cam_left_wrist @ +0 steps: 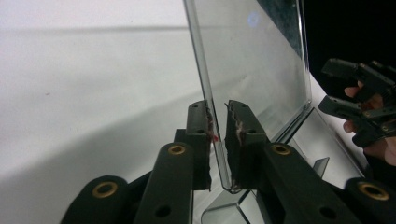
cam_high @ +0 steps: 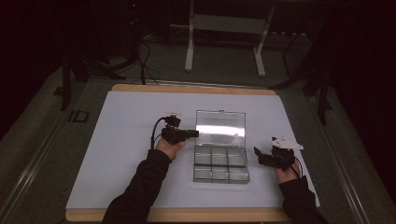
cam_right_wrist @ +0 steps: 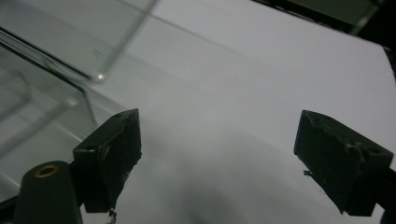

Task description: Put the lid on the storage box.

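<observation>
One clear plastic organiser box (cam_high: 220,163) sits mid-desk on a white sheet (cam_high: 126,140), its base split into six compartments, two rows of three; its one transparent lid (cam_high: 220,127) stands raised; the left gripper (cam_left_wrist: 218,140) has its fingers (cam_left_wrist: 200,135) clamped on the lid's left edge; the right gripper (cam_right_wrist: 219,158), just right of the box, holds its fingers (cam_right_wrist: 112,149) wide apart over bare sheet; the wooden-edged desk (cam_high: 187,88) stands in a dark room with grey carpet.

A dim room: grey floor (cam_high: 224,70) beyond the jaws, a white metal stand (cam_high: 224,35) with two legs there, black cables (cam_high: 140,60) trailing left
</observation>
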`<state>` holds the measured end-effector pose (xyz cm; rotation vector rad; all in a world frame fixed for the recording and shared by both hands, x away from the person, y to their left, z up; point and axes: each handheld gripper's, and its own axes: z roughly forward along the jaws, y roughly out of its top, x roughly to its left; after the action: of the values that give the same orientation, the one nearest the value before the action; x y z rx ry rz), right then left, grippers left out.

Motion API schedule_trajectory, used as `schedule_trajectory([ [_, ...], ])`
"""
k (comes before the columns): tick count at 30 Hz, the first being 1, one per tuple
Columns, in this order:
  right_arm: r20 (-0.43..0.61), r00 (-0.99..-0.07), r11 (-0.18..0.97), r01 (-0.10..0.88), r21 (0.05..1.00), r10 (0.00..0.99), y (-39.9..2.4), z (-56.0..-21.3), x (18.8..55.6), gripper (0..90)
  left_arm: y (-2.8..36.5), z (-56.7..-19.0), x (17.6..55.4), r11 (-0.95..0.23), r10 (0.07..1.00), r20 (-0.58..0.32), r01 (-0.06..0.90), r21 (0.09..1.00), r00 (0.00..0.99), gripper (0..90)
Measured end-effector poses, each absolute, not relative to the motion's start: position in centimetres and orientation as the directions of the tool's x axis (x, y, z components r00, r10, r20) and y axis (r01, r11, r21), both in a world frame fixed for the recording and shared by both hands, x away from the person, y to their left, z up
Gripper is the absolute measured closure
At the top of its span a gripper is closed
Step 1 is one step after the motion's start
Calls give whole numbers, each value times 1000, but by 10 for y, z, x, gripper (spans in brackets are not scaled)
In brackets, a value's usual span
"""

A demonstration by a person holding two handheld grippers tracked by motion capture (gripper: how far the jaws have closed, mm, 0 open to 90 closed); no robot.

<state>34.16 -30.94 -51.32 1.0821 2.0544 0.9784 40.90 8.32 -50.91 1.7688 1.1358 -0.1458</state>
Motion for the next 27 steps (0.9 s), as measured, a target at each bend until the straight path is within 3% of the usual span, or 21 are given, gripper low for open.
schedule_trajectory([
  [4, -169, -524, 404, 375, 834, 835, -292, -500, 347, 140, 86, -505, 405, -78, 613, -538, 722, 687, 578, 853],
  [11, -37, -594, 326, 387, 863, 803, -277, -489, 358, 139, 88, -505, 400, -82, 601, -514, 687, 722, 612, 868],
  [15, -23, -592, 308, 385, 870, 806, -270, -486, 364, 149, 89, -507, 398, -75, 595, -510, 675, 734, 621, 869],
  [16, -18, -581, 305, 401, 864, 813, -269, -485, 367, 211, 89, -507, 398, -78, 592, -506, 669, 739, 627, 870],
  [18, -12, -575, 299, 408, 863, 818, -268, -485, 369, 250, 90, -507, 398, -80, 592, -503, 667, 741, 629, 870],
  [20, 12, -573, 282, 422, 862, 820, -268, -483, 373, 405, 89, -507, 398, -79, 594, -502, 667, 741, 628, 870],
  [27, 15, -599, 304, 428, 851, 801, -262, -482, 378, 574, 89, -505, 396, -94, 595, -483, 653, 752, 642, 870],
])
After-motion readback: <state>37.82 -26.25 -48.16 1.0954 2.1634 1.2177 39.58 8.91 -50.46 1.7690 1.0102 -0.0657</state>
